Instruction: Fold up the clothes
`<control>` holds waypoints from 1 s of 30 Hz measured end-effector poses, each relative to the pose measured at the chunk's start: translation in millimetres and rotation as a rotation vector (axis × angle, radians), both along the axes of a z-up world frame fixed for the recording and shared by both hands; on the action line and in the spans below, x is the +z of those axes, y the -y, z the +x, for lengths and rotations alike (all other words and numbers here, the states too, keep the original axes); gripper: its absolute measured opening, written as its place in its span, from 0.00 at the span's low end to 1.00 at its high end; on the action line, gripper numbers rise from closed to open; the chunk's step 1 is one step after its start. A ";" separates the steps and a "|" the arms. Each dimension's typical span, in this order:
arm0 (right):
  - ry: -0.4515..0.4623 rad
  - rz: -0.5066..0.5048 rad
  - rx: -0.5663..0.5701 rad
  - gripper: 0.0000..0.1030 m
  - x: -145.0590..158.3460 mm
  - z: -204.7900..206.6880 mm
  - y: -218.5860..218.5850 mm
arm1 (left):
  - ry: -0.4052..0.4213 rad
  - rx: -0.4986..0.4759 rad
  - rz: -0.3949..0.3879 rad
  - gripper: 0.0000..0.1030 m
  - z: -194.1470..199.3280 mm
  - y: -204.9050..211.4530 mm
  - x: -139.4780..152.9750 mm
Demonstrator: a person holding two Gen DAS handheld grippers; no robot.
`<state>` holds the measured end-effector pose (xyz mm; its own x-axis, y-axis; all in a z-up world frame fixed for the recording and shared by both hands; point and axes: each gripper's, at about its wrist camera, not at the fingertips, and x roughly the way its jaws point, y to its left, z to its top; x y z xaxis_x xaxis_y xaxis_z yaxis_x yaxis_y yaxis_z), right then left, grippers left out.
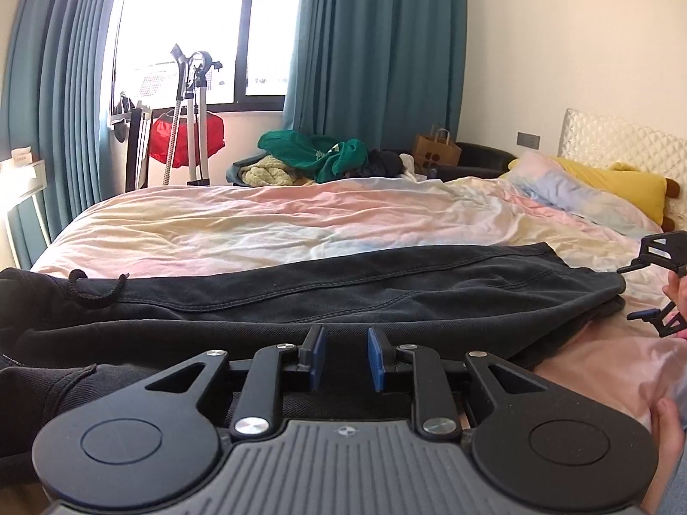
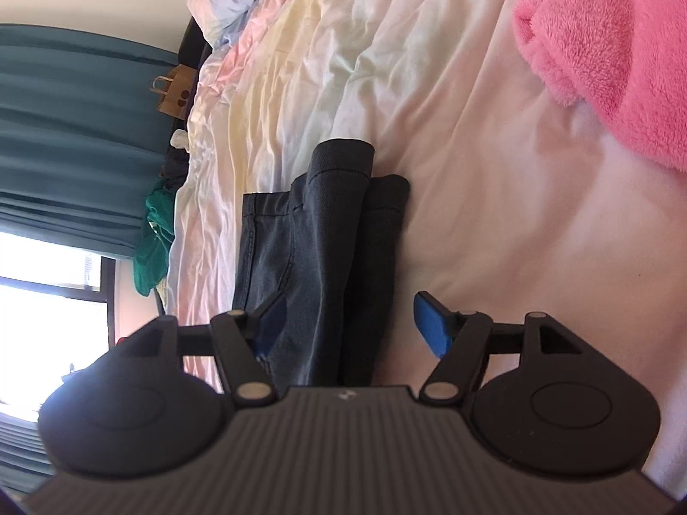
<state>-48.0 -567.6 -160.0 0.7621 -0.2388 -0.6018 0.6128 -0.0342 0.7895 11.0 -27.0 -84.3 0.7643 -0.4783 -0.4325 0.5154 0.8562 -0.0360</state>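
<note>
In the left wrist view the dark trousers point(image 1: 343, 296) lie in a long band across the middle of the frame on the pastel bed sheet point(image 1: 257, 223), drawstring waist at far left and hems at right, just beyond the left gripper point(image 1: 345, 362), whose blue pads stand slightly apart with nothing between them. At the right edge the right gripper point(image 1: 657, 283) is spread wide and empty beside the hems. The soft, limp, fairly heavy cloth should drape rather than hold shape, so hems or waistband seem the surest holds; the trousers' near edge is hidden behind the left gripper.
</note>
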 end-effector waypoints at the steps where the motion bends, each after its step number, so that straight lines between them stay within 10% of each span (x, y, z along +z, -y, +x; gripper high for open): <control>1: 0.000 -0.002 -0.004 0.66 0.9 -1.5 -1.0 | -0.007 0.008 -0.005 0.28 1.7 -0.8 0.3; 8: 0.074 0.154 0.090 0.70 -31.3 27.4 8.9 | -0.041 0.040 -0.021 0.36 8.0 -2.3 -3.0; 24: 0.164 -0.127 0.159 0.68 -42.9 70.5 51.7 | -0.040 0.163 -0.063 0.38 19.5 -16.3 -1.9; 27: -0.015 -0.316 0.232 0.16 -21.7 82.3 45.2 | -0.014 0.189 -0.020 0.39 21.3 -11.4 -0.8; 30: -0.020 -0.345 0.224 0.11 -16.4 79.3 44.5 | 0.000 0.229 -0.029 0.46 28.1 -13.3 3.1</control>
<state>31.3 -612.1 -176.4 0.8071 -0.2586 -0.5308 0.5904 0.3663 0.7192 39.1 -13.7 -81.2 0.8543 -0.3045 -0.4212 0.3079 0.9494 -0.0620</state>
